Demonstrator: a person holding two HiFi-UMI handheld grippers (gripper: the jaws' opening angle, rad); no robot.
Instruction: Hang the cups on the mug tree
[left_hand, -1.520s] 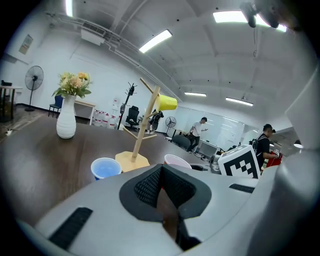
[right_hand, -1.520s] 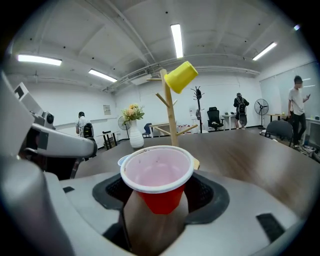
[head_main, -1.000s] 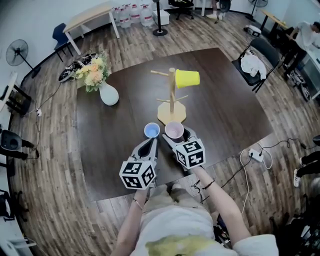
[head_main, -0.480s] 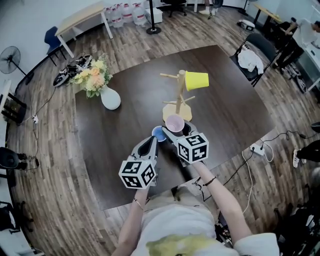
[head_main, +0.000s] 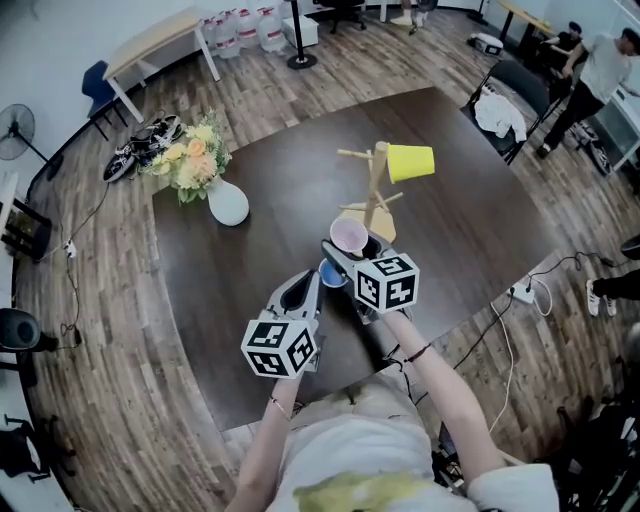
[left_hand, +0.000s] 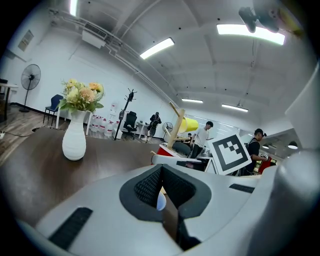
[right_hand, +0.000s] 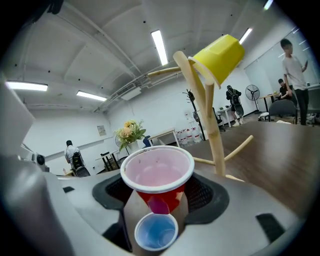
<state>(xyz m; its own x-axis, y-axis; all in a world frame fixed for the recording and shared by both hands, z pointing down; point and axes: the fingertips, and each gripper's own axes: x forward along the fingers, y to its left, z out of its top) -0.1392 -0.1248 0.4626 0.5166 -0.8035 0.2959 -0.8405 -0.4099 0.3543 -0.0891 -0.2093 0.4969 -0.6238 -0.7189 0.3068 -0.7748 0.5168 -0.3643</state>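
The wooden mug tree (head_main: 375, 195) stands on the dark table (head_main: 230, 290), and a yellow cup (head_main: 411, 162) hangs on its upper right peg. My right gripper (head_main: 350, 245) is shut on a red cup (head_main: 349, 236) with a pale pink inside, held upright above the table just in front of the tree's base. From the right gripper view the red cup (right_hand: 157, 175) sits between the jaws, the tree (right_hand: 210, 120) rising close behind it. A small blue cup (head_main: 331, 273) stands on the table under that gripper. My left gripper (head_main: 305, 290) is shut and empty, just left of the blue cup.
A white vase of flowers (head_main: 227, 200) stands at the table's far left. Beyond the table's far right corner is a chair (head_main: 510, 95) and a person (head_main: 590, 75). A power strip (head_main: 525, 293) and cables lie on the floor to the right.
My right gripper has lifted the red cup off the table and carried it toward the mug tree. The blue cup stayed on the table. My left gripper shifted slightly forward.
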